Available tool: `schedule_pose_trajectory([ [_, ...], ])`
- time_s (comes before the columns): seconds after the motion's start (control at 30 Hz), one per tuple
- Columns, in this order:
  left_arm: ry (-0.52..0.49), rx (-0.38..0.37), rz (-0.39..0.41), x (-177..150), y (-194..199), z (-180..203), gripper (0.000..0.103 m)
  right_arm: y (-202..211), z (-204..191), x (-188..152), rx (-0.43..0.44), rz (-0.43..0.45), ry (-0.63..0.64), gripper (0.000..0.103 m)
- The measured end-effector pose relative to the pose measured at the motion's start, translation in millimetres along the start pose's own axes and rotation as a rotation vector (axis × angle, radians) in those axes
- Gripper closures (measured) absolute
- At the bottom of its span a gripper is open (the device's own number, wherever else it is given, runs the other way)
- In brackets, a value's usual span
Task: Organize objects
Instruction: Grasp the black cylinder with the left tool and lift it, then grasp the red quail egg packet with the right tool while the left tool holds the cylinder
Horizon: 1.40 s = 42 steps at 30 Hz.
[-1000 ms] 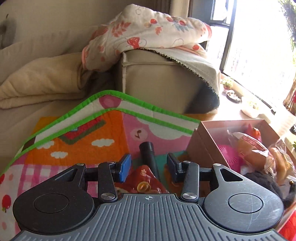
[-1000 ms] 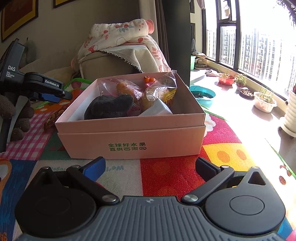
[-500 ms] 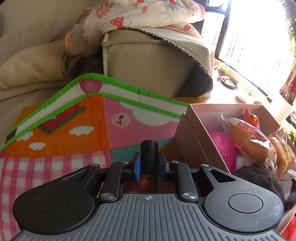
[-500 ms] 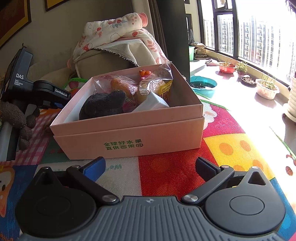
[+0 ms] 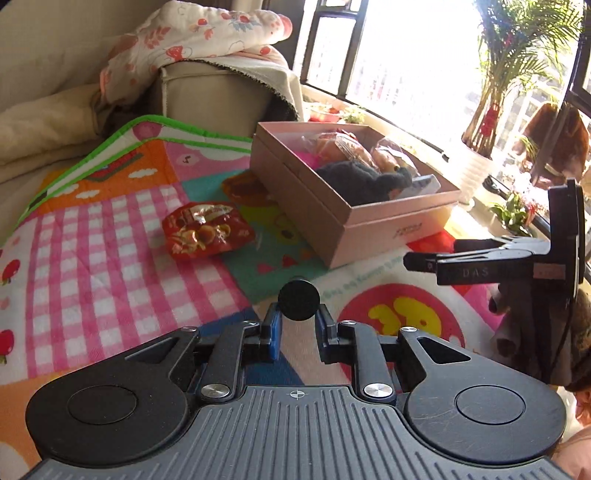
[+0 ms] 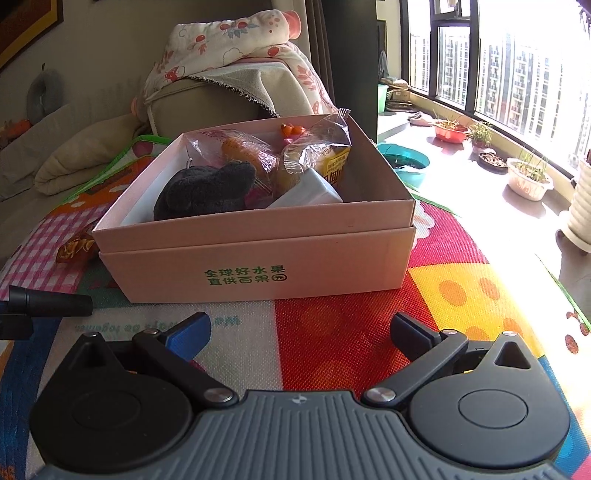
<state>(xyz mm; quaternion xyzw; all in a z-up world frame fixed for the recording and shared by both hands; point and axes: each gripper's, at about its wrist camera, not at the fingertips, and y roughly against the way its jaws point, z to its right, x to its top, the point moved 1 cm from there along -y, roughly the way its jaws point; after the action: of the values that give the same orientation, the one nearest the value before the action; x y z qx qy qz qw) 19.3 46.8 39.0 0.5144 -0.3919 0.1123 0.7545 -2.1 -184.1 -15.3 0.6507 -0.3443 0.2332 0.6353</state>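
Observation:
My left gripper [image 5: 297, 320] is shut on a black cylinder [image 5: 298, 300], whose round end faces the camera above the colourful play mat [image 5: 110, 258]. The same black cylinder [image 6: 51, 305] pokes in at the left edge of the right wrist view. A pink cardboard box [image 5: 369, 221] stands ahead and to the right, holding a dark plush toy [image 5: 362, 181] and wrapped snacks. A red snack packet [image 5: 207, 230] lies on the mat left of the box. My right gripper [image 6: 300, 330] stands open and empty, in front of the pink box [image 6: 255, 266].
A beige sofa arm [image 5: 214, 92] draped with a flowered blanket [image 5: 207, 33] rises behind the mat. Potted plants [image 6: 528, 177] and a teal basin [image 6: 406, 162] line the sunny window ledge. The right gripper's body [image 5: 509, 258] shows at the right of the left wrist view.
My left gripper closed on the black cylinder beside the red packet, lifted it off the mat and swung away, so the box and packet now lie farther ahead. The right gripper stayed put.

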Motion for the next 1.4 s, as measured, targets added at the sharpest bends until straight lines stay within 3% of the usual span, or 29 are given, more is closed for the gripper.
schedule_pose_trajectory([
  [0.27, 0.022, 0.029, -0.060, -32.7, 15.6, -2.9, 0.080, -0.5, -1.0, -0.8, -0.007, -0.003, 0.006, 0.000],
  [0.47, -0.131, 0.032, -0.133, -41.2, 19.3, 16.4, 0.080, -0.7, -0.1, -0.5, 0.000, -0.002, 0.005, 0.000],
  [0.63, -0.088, 0.058, -0.063, -28.9, 27.8, 18.3, 0.080, -1.5, -0.2, -0.3, 0.005, -0.008, 0.008, 0.000],
  [0.73, -0.080, 0.113, -0.020, -17.4, 18.2, 22.8, 0.079, -1.6, -0.4, -0.4, 0.005, -0.010, 0.009, 0.000],
  [0.93, -0.125, 0.196, -0.048, -10.6, -13.3, 31.6, 0.074, -4.6, -1.8, -0.2, 0.000, -0.028, 0.021, 0.000],
  [1.07, -0.076, 0.190, -0.057, -11.3, -27.0, 26.9, 0.074, -6.8, -7.4, -1.8, -0.028, -0.039, 0.049, 0.000],
  [1.3, 0.050, 0.132, 0.021, -23.5, -14.6, 10.3, 0.081, -6.6, -12.5, 2.6, -0.033, -0.079, 0.082, 0.000],
  [1.4, 0.109, 0.187, 0.054, -32.9, 1.0, -12.5, 0.081, 4.7, -34.3, 5.3, 0.111, -0.109, 0.125, 0.000],
])
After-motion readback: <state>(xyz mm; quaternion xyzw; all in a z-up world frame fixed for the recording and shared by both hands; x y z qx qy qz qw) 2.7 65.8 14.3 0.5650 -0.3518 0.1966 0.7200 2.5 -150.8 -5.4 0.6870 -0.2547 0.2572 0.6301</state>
